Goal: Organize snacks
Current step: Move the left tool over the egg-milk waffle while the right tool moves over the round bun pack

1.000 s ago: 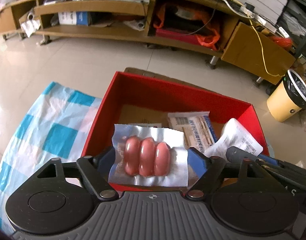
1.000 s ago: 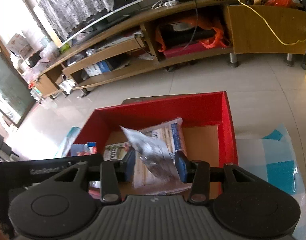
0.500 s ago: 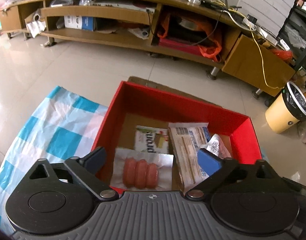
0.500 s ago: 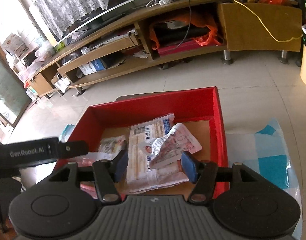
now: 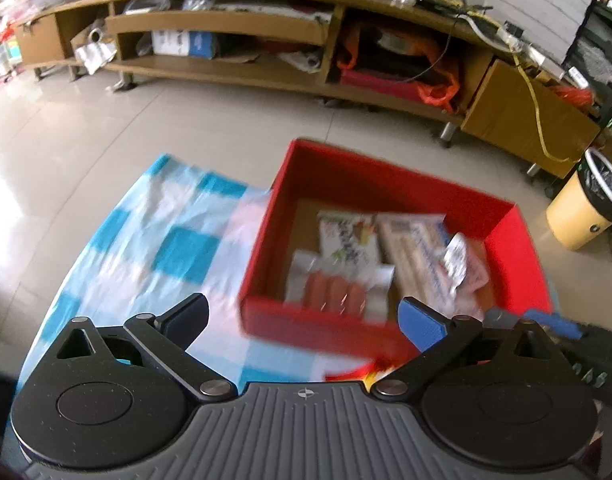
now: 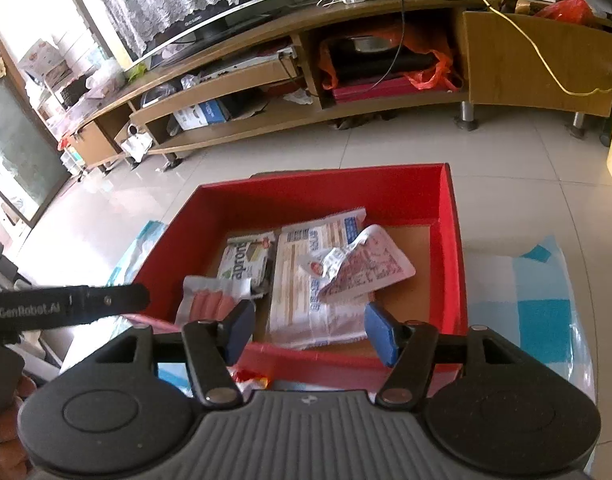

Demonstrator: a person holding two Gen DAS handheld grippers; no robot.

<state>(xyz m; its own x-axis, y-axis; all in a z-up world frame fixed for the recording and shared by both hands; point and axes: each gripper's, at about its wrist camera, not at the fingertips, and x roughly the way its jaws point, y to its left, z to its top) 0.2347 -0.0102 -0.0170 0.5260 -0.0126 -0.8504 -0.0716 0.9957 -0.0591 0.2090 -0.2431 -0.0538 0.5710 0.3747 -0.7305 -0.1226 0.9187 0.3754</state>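
Observation:
A red box (image 5: pixel 386 184) (image 6: pixel 326 200) sits on a blue-checked cloth (image 5: pixel 166 248) (image 6: pixel 546 312). Inside lie a sausage pack (image 5: pixel 336 292) (image 6: pixel 210 300), a green-printed snack pack (image 5: pixel 348 240) (image 6: pixel 248 264), a long white pack (image 5: pixel 418 248) (image 6: pixel 306 280) and a crumpled pink-and-silver pouch (image 5: pixel 462 268) (image 6: pixel 366 268) resting on the long pack. My left gripper (image 5: pixel 302 312) hovers before the box's near left corner, jaws wide and still opening, holding nothing. My right gripper (image 6: pixel 309 320) hangs over the near wall, jaws opening, nothing between its pads. The left gripper's finger (image 6: pixel 66 308) shows at the right view's left edge.
A long wooden TV stand (image 5: pixel 266 76) (image 6: pixel 346 92) with cluttered shelves runs across the back. A yellow bin (image 5: pixel 582 216) stands on the tiled floor at the right. An orange-yellow wrapper (image 5: pixel 370 372) (image 6: pixel 250 376) lies on the cloth just before the box.
The left gripper let go of the sausage pack, which now lies in the box, and drew back leftward. The right gripper released the pouch onto the long pack and its jaws widened.

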